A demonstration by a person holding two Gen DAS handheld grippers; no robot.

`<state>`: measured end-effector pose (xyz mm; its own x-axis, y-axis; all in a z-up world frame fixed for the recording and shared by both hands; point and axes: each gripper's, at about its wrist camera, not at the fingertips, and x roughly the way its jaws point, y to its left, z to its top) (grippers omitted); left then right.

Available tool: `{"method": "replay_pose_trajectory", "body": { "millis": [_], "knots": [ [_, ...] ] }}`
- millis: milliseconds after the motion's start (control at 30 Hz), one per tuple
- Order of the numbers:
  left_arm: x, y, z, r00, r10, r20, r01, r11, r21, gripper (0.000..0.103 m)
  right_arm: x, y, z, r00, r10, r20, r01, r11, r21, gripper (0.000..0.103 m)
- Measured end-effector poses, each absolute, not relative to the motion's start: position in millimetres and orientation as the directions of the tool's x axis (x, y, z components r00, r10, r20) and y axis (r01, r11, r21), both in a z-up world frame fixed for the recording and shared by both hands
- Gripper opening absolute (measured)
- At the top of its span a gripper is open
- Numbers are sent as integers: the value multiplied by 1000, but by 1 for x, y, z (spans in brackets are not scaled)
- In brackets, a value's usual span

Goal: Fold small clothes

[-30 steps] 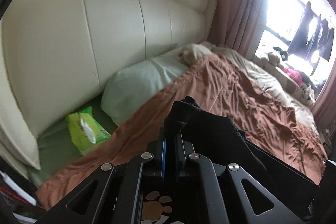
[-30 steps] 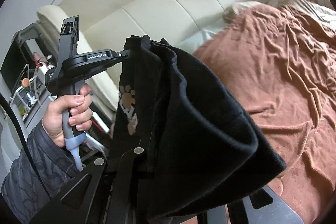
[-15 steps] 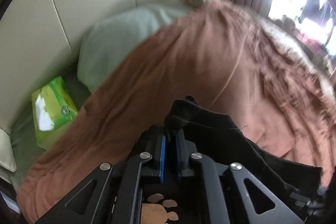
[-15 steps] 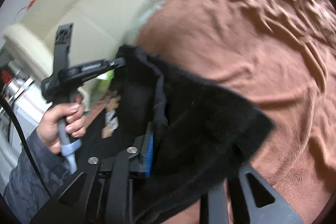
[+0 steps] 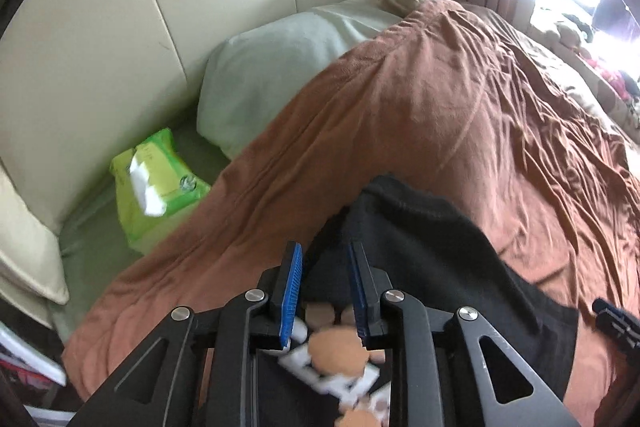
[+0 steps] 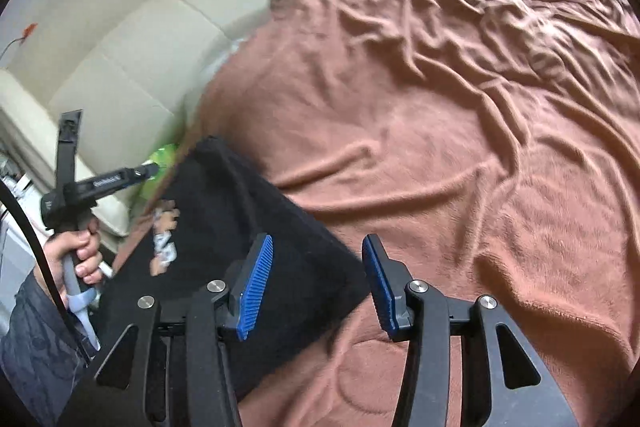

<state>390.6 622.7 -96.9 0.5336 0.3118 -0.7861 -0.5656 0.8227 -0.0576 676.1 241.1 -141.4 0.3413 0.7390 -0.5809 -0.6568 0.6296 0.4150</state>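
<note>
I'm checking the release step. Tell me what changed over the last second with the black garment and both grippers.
The black garment, held up a second ago, now lies on the brown blanket. Both grippers came down with it. The left gripper and right gripper have let go, jaws opening, pads clear of the cloth. The green wipes pack, pillow and headboard stayed put.

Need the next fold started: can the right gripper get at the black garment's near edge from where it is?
Probably yes. The right gripper is opening, its pads clear of cloth, and the black garment lies flat on the brown blanket right beneath it, nothing between.
</note>
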Motion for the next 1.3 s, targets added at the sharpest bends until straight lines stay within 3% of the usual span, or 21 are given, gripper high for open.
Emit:
{"method": "replay_pose_trajectory", "body": {
  "millis": [233,433,500,567,667,967,1300],
  "knots": [
    [353,605,-91,540,277,-795,-571,815,-104,29,642,239,-122,307,733,-607,-691,610,388,44],
    [324,575,-68,561,283,-778,-556,825,-101,63,633,223,-87,315,693,-649,-697,633,337,45],
    [316,563,-59,569,284,-771,-548,831,-98,82,622,216,-74,319,682,-658,-695,641,326,58],
    [307,550,-49,589,283,-757,-542,834,-109,91,608,209,-59,307,687,-659,-708,627,325,86],
    [297,529,-32,612,263,-746,-532,835,-142,100,582,200,-36,308,661,-685,-728,627,277,100],
    [271,451,19,622,260,-738,-509,851,-129,103,519,127,40,401,641,-655,-726,658,199,103],
    [233,377,91,704,292,-647,-482,866,-134,103,448,23,96,498,608,-619,-682,715,154,103]
  ]
}}
